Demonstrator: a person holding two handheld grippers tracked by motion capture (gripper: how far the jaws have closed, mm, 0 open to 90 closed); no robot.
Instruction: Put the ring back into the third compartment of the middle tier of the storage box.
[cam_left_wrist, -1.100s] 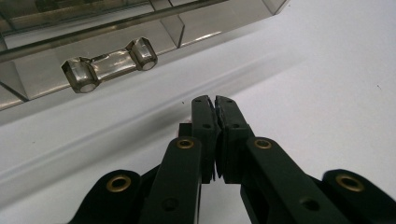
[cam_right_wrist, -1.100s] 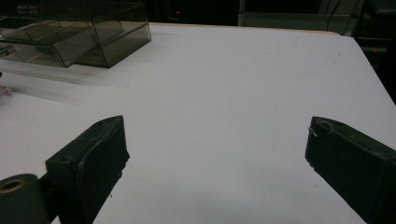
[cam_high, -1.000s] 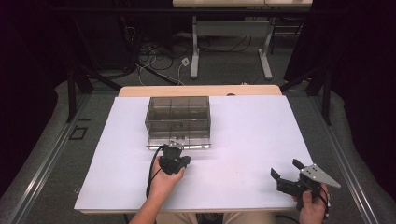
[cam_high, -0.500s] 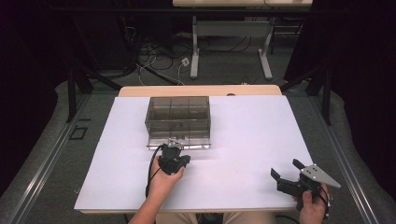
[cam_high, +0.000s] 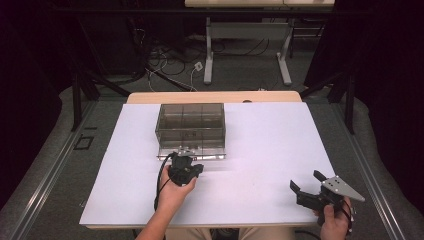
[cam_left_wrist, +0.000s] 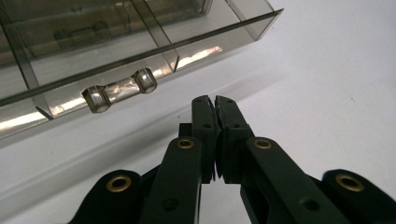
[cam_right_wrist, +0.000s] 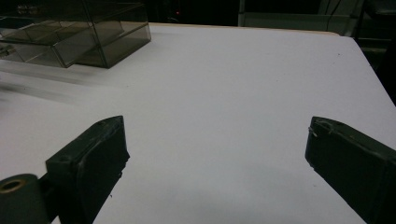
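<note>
Left claw (cam_left_wrist: 215, 100), seen in the left gripper view with its two black jaws pressed together and nothing between them, points at the front of a smoky transparent drawer box (cam_left_wrist: 116, 42); its tips lie just short of the clear bar handle (cam_left_wrist: 120, 88) on the lowest drawer (cam_left_wrist: 140, 70), close to it but not touching. That drawer stands pulled partway out of the box, its front edge catching a bright reflection. From the high view, the left claw (cam_high: 185, 161) sits directly in front of the drawer box (cam_high: 190, 127), held by the person's left hand (cam_high: 176, 192), with a black cable (cam_high: 160, 185) looping back toward the near edge of the bench (cam_high: 260, 150). The box stands left of centre on the white surface, toward the far side, and shows internal dividers through its tinted walls. Right claw (cam_high: 308, 185) is held by the right hand (cam_high: 334, 225) near the bench's near right corner, well apart from the box, a grey three-cornered plate (cam_high: 341, 188) on top. Its jaws stand wide apart and grip nothing, as the right gripper view confirms, with bare white bench (cam_right_wrist: 224, 93) between them and the drawer box (cam_right_wrist: 74, 37) far off at upper left.
</note>
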